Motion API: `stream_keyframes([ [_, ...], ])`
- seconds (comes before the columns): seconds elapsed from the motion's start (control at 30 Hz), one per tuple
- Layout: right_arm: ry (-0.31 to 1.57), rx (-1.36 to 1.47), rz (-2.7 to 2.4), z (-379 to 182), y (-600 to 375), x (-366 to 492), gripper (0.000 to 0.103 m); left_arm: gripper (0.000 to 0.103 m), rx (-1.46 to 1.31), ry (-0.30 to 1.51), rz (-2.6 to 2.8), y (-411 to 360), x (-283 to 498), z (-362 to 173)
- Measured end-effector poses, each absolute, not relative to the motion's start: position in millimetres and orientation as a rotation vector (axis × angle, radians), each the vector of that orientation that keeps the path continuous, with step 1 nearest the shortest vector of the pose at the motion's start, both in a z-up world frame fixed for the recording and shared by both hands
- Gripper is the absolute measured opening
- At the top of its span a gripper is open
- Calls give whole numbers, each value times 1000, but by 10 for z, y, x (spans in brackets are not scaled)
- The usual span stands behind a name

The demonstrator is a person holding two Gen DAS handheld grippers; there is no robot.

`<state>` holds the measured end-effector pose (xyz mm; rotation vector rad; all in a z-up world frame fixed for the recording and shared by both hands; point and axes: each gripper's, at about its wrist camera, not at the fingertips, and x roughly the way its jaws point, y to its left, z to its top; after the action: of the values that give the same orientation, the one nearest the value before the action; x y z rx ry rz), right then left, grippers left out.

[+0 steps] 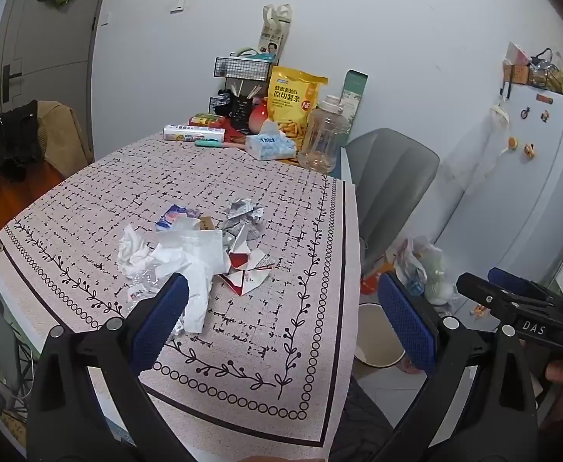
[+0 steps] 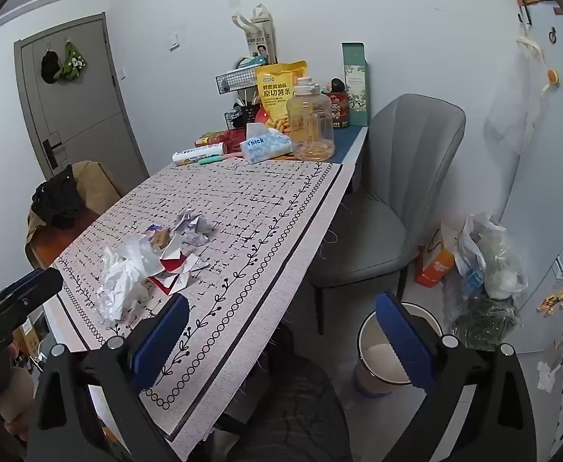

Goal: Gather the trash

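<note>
The trash lies in a loose heap near the middle of the desk (image 1: 89, 177), on the patterned cloth and well clear of the snacks and bottle at the far end. The heap is made of crumpled white tissue (image 1: 189, 258), a torn red and white carton (image 1: 247, 273), a ball of crushed silvery wrapper (image 1: 243, 219), a small blue and pink packet (image 1: 173, 215) and some clear film (image 1: 146, 281) at its near edge. All of it looks very light and soft, so it should squash under a pinch and weigh next to nothing, but single pieces may slip out or drift off when lifted. The tissue is probably best taken at its thickest bunched fold, where a squeeze gathers several layers. The carton looks stiffer; a folded flap or raised edge would likely give a firm bite. The wrapper ball can be pinched across its middle. The film seems slick and thin, so it may need to be scooped up along with the tissue. The left tool (image 1: 281, 321) hangs over the near side of the heap with its jaws spread fully apart and nothing between them. The right tool (image 2: 281, 340) is likewise wide apart and empty, out past the desk edge above a white bin (image 2: 377, 350) on the floor, which looks like the place for the trash.
</note>
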<state>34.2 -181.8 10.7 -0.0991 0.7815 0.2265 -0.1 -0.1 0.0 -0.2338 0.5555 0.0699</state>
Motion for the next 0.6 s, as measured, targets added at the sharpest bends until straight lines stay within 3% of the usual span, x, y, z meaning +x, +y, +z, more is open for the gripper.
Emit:
stream_keyframes([
  [0.6, 772, -127, 205, 132, -1862, 267, 95, 98, -241, 547, 54, -81, 34, -14],
])
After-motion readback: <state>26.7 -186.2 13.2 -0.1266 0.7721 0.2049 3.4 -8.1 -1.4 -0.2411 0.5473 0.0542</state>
